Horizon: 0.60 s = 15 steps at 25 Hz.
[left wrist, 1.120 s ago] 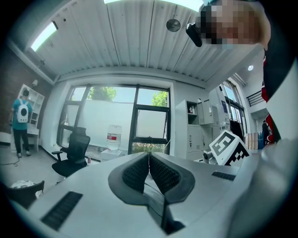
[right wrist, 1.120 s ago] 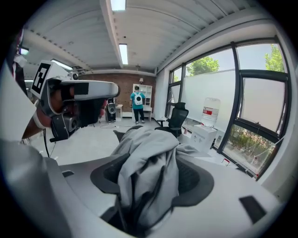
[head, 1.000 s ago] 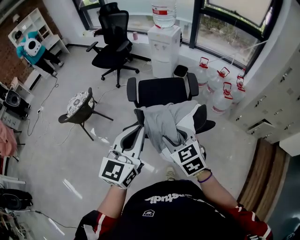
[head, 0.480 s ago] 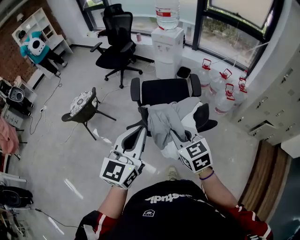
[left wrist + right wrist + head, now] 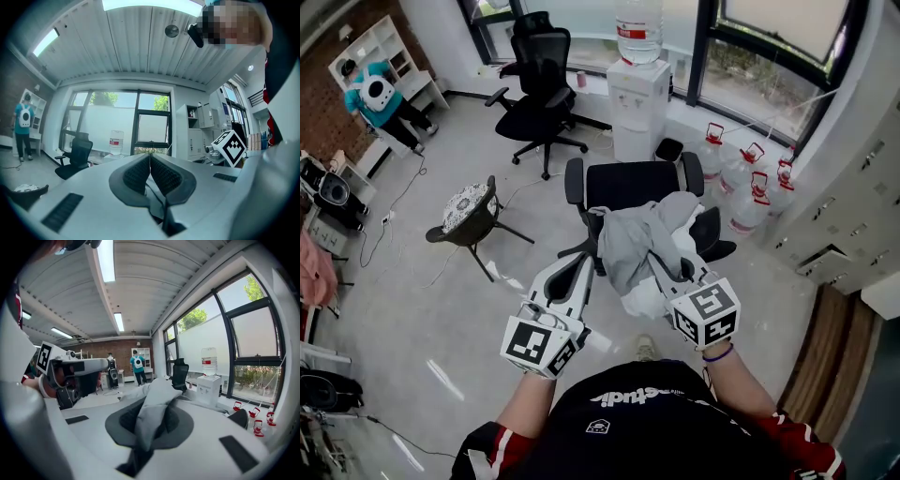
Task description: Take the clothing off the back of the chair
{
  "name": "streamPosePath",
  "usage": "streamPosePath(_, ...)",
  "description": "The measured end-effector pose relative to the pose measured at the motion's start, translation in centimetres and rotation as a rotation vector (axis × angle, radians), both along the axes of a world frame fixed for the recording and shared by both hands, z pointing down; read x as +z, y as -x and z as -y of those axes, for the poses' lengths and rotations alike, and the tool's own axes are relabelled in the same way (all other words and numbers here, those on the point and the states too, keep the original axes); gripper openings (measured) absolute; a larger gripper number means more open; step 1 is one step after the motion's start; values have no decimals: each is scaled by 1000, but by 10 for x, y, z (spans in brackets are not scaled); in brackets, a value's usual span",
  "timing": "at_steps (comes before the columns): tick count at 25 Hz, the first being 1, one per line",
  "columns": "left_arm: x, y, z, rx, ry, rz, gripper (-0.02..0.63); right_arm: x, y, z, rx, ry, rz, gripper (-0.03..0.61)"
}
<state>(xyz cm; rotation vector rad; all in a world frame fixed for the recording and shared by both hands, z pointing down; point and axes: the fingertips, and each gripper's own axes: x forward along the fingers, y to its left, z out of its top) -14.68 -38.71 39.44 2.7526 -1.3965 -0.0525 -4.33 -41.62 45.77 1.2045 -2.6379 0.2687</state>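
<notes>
The right gripper [image 5: 664,274] is pinching the grey clothing [image 5: 636,246], which is lying on the chair [image 5: 628,186] at its twelve o'clock and is not yet off, while the left gripper [image 5: 574,281] is keeping its fingers pressed together on nothing.

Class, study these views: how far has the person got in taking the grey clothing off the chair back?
Done: the right gripper is shut on a fold of the grey clothing. In hand: the garment is bunched up but still lies over the back of the chair. Left: pulling it clear; the left gripper is shut and empty beside it.
</notes>
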Motion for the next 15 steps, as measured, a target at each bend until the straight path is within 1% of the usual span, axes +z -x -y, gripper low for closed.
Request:
streamPosePath(7, -3, 7, -19, 0, -8, -8, 25, -33, -3, -18, 23, -85, 110, 32)
streamPosePath(11, -3, 9, -33, 6, -14, -11, 25, -48, -4, -35, 25, -137, 133, 32)
streamPosePath(15, -1, 8, -47, 18, -18, -19, 25, -55, -4, -53, 32, -162, 135, 32)
